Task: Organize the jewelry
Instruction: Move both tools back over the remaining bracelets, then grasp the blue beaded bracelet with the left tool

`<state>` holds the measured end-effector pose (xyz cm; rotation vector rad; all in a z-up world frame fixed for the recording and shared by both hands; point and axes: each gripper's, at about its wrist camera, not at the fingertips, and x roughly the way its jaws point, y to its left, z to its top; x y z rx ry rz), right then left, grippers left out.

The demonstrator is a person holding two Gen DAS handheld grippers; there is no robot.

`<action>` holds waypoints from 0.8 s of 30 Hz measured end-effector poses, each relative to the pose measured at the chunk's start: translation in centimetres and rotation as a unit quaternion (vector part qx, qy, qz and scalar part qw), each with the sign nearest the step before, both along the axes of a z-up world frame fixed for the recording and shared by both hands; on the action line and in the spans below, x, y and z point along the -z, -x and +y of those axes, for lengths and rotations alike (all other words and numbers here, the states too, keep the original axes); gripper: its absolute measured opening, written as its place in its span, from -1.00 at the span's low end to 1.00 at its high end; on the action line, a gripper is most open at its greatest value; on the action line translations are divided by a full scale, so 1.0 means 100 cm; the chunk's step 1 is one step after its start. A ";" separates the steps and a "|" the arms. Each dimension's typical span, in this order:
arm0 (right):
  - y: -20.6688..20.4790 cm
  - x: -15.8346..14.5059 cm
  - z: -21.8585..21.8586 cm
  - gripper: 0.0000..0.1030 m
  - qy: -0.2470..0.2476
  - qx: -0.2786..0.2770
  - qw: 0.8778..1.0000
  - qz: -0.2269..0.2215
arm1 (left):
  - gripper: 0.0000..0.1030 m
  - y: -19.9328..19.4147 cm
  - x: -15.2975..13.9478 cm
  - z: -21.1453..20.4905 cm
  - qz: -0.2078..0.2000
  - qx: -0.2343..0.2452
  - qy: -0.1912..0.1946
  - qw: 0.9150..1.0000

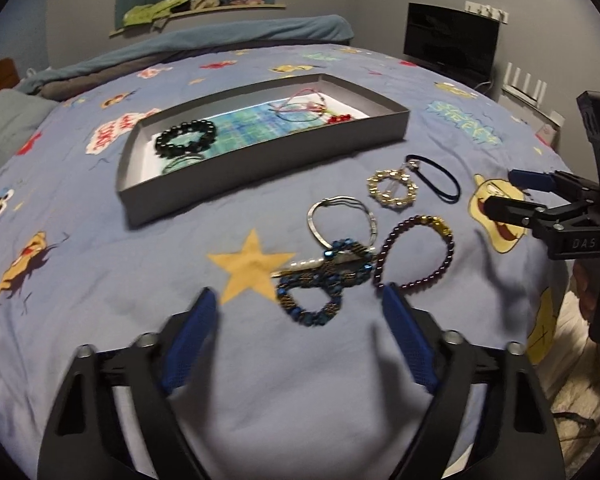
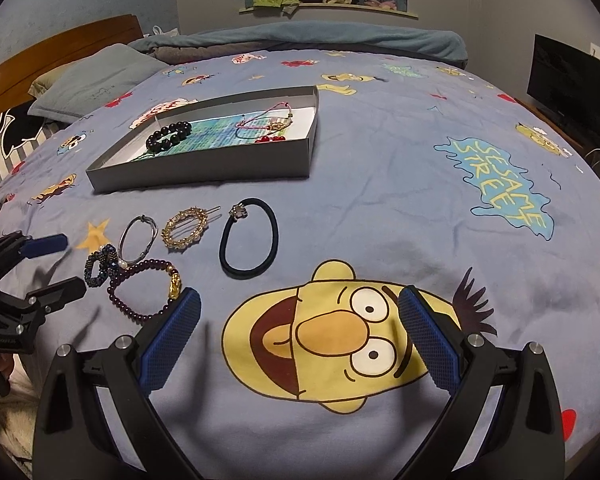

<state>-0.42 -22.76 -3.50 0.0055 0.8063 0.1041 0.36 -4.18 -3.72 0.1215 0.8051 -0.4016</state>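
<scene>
A grey tray [image 1: 260, 168] [image 2: 204, 180] lies on the bed and holds a black bead bracelet [image 1: 186, 138] [image 2: 168, 135] and pink cord bracelets [image 1: 304, 106] [image 2: 268, 120]. Loose on the blue cover lie a blue beaded bracelet [image 1: 320, 280] [image 2: 100, 266], a purple bead bracelet [image 1: 416, 252] [image 2: 144, 292], a silver bangle [image 1: 342, 220] [image 2: 139, 238], a gold ring clip [image 1: 392, 189] [image 2: 185, 228] and a black hair tie [image 1: 436, 178] [image 2: 249, 238]. My left gripper [image 1: 300, 300] [image 2: 64, 264] is open just short of the blue bracelet. My right gripper [image 2: 300, 304] [image 1: 508, 190] is open and empty over the printed yellow face.
The bed cover [image 2: 380, 184] carries cartoon prints and a yellow star [image 1: 248, 264]. Pillows [image 2: 96, 80] and a wooden headboard lie at the far left. A dark monitor [image 1: 452, 42] stands beyond the bed's right edge, and a rolled blanket [image 2: 300, 38] lies along the far side.
</scene>
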 end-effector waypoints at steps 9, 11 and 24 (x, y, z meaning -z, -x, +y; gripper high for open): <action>-0.003 0.004 -0.002 0.89 -0.009 -0.003 1.000 0.005 | -0.09 0.002 0.000 -0.004 -0.001 0.013 0.014 1.000; -0.003 0.005 -0.001 0.89 -0.008 -0.005 1.000 0.006 | -0.13 0.004 -0.002 -0.008 -0.006 0.025 0.015 1.000; 0.002 0.002 0.015 0.81 -0.039 -0.032 0.999 -0.001 | -0.85 -0.004 0.016 -0.013 0.007 0.022 -0.030 0.999</action>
